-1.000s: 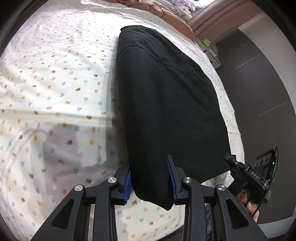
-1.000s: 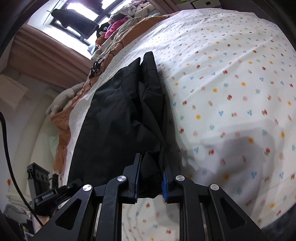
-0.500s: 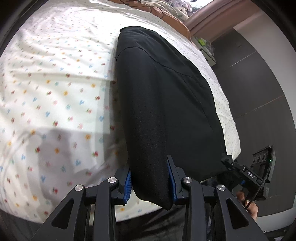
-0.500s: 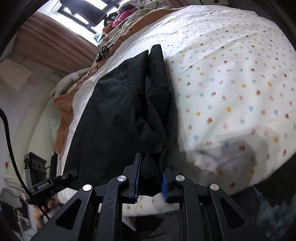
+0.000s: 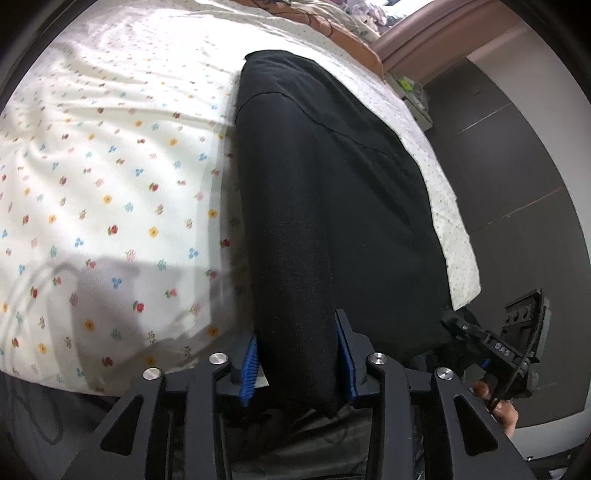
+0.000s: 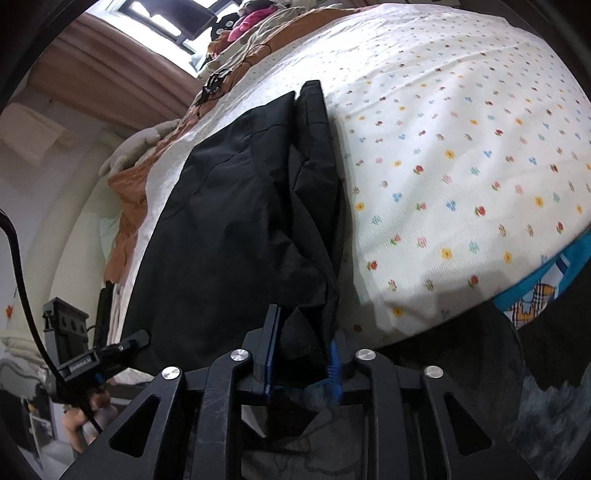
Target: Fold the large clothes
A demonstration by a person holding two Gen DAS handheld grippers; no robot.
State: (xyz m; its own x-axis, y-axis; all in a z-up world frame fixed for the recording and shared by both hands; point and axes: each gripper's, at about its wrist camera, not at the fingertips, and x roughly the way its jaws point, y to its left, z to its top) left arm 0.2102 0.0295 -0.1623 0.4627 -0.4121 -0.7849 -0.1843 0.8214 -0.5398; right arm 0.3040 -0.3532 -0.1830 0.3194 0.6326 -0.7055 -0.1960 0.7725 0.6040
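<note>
A large black garment (image 5: 332, 192) lies lengthwise on a bed with a white flowered sheet (image 5: 110, 177). My left gripper (image 5: 297, 362) is shut on the garment's near left corner, at the bed's front edge. My right gripper (image 6: 301, 363) is shut on the near right corner of the black garment (image 6: 240, 229), also past the bed's edge. The right gripper shows at the lower right of the left wrist view (image 5: 498, 347). The left gripper shows at the lower left of the right wrist view (image 6: 96, 358). The garment's far end rests flat on the sheet (image 6: 461, 147).
An orange-brown blanket (image 6: 125, 206) and piled clothes (image 6: 251, 22) lie at the bed's far end. A dark wall (image 5: 517, 166) stands at the bed's side. A blue patterned cloth (image 6: 546, 280) hangs below the sheet's edge.
Both grippers have pulled back toward the foot of the bed with the garment's near corners. The near hem now hangs over the bed's front edge.
</note>
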